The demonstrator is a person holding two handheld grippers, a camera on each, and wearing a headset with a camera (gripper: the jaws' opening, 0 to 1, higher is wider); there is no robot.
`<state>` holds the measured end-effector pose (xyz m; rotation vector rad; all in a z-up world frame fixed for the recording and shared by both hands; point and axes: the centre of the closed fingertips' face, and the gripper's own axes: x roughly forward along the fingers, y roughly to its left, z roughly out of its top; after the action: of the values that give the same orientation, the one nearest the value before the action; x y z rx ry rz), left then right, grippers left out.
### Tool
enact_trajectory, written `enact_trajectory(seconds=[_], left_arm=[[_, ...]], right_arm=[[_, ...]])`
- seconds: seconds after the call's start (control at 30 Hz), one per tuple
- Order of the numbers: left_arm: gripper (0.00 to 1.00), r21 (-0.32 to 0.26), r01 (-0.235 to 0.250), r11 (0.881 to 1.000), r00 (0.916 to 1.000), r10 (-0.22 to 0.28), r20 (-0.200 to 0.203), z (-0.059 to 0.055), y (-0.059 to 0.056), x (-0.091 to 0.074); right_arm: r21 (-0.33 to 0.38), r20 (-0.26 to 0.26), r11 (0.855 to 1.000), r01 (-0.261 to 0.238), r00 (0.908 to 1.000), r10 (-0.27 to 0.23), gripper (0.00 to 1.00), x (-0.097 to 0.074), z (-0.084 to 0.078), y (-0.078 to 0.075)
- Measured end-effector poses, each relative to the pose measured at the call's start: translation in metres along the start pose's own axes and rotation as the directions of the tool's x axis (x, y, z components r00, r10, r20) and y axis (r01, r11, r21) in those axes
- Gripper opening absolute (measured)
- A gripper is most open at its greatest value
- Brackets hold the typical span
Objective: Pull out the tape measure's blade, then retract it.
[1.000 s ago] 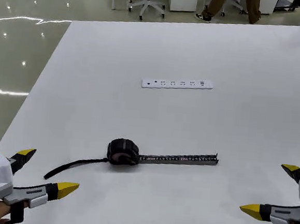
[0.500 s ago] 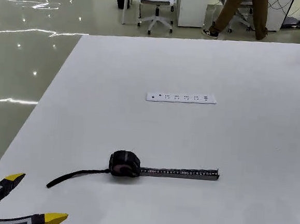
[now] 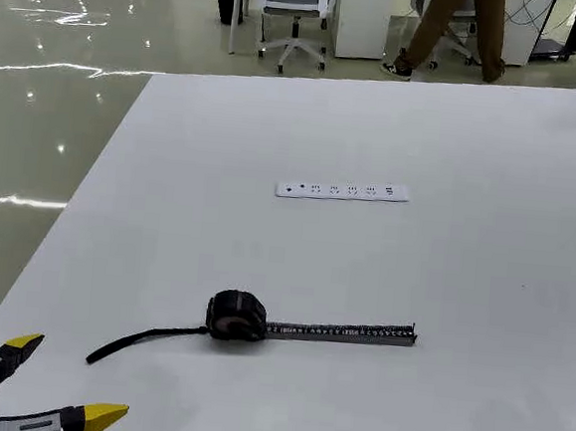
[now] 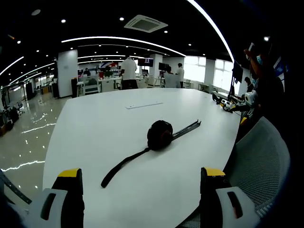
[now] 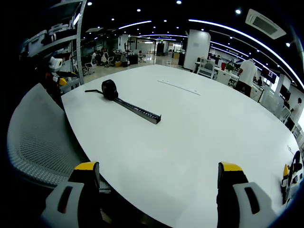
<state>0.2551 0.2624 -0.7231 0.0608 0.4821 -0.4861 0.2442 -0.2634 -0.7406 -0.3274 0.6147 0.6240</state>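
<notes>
The black tape measure [image 3: 235,316] lies on the white table [image 3: 376,113], its blade [image 3: 344,331] pulled out a short way to the right and its black strap [image 3: 143,341] trailing left. My left gripper [image 3: 60,381] hangs open at the near left edge, well short of the strap. In the left gripper view the tape measure [image 4: 160,134] lies ahead of the open left gripper [image 4: 141,173]. The right gripper view has the tape measure [image 5: 109,89] far off to the left, beyond the open, empty right gripper [image 5: 159,166].
A white power strip [image 3: 342,191] lies further back on the table. A grey mesh chair [image 4: 261,156] stands at the near edge. Office chairs [image 3: 294,6] and a walking person [image 3: 453,24] are past the table's far edge.
Both grippers have drawn back toward the near edge and sit lower in the head view, the right one almost out of it. The tape measure and its blade have not moved.
</notes>
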Motion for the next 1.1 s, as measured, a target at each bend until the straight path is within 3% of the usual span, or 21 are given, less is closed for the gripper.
enact_trajectory(seconds=[0.1, 0.2, 0.3, 0.5, 0.6, 0.7, 0.83, 1.1], left_arm=[[1.0, -0.012, 0.001, 1.0, 1.0, -0.001, 0.0, -0.004, -0.003, -0.003], [1.0, -0.005, 0.013, 1.0, 0.9995, -0.013, -0.028, -0.014, -0.003, -0.006], [1.0, -0.006, 0.007, 1.0, 0.9991, -0.008, -0.042, -0.017, 0.001, -0.009], [1.0, 0.013, 0.007, 1.0, 0.9998, -0.007, -0.018, -0.007, 0.0, -0.011], [1.0, 0.016, 0.01, 1.0, 0.9992, -0.01, -0.039, -0.009, -0.001, -0.008], [1.0, 0.01, 0.002, 1.0, 0.9997, -0.002, -0.025, -0.007, -0.001, -0.007], [1.0, 0.013, -0.002, 1.0, 0.9996, 0.003, -0.029, -0.008, -0.004, -0.004], [1.0, 0.012, -0.004, 1.0, 0.9993, 0.004, -0.038, -0.011, -0.005, 0.0]], right_arm=[[-0.005, -0.004, 1.0, 0.001, 1.0, -0.001, 1.0, -0.001, -0.001, -0.001], [0.003, -0.015, 1.0, 0.021, 0.9997, -0.021, 1.0, -0.002, -0.003, -0.004], [-0.041, -0.035, 0.999, -0.01, 0.9993, 0.008, 1.0, -0.001, -0.005, 0.001], [-0.049, -0.029, 0.999, -0.019, 0.9994, 0.017, 0.99, 0.002, 0.001, -0.003], [-0.046, -0.028, 0.999, -0.022, 0.9994, 0.021, 0.99, 0.004, 0.0, -0.002], [-0.055, -0.032, 0.998, -0.034, 0.999, 0.033, 0.99, 0.005, 0.0, 0.002], [-0.063, -0.011, 0.997, -0.033, 0.9994, 0.033, 1.0, 0.005, 0.003, 0.002], [-0.073, -0.024, 0.996, -0.057, 0.9982, 0.055, 0.98, 0.007, -0.002, 0.004]])
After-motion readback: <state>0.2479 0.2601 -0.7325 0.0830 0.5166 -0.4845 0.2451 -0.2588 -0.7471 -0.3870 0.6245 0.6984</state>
